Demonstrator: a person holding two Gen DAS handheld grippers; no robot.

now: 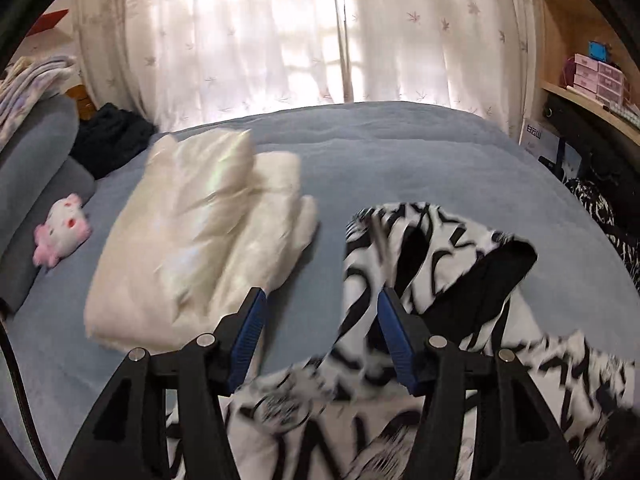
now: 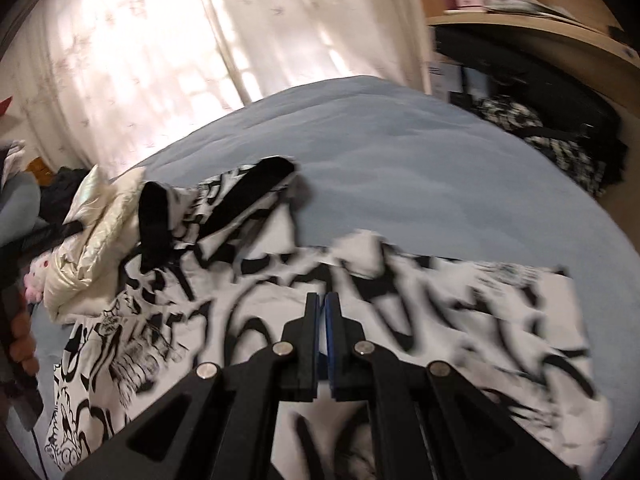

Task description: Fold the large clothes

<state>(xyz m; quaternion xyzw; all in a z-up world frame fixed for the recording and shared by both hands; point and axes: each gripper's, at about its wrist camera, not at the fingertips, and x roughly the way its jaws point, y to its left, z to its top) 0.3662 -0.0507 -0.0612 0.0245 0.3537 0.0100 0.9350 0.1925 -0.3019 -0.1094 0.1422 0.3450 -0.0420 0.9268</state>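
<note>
Cream jacket [image 1: 200, 236] folded, lying on bed [image 1: 400, 160] — done. Black-and-white printed garment [image 2: 360, 320] just beside cream jacket, rumpled, partly spread, not yet folded. Left hand-held gripper [image 1: 322, 308] spread, holding nothing. Right hand-held gripper [image 2: 322, 304] pressed together, apparently holding nothing.

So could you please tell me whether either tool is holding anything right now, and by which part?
Nothing is visibly held: the left tool stands open over the black-and-white garment; the right tool is shut, apparently empty.
</note>
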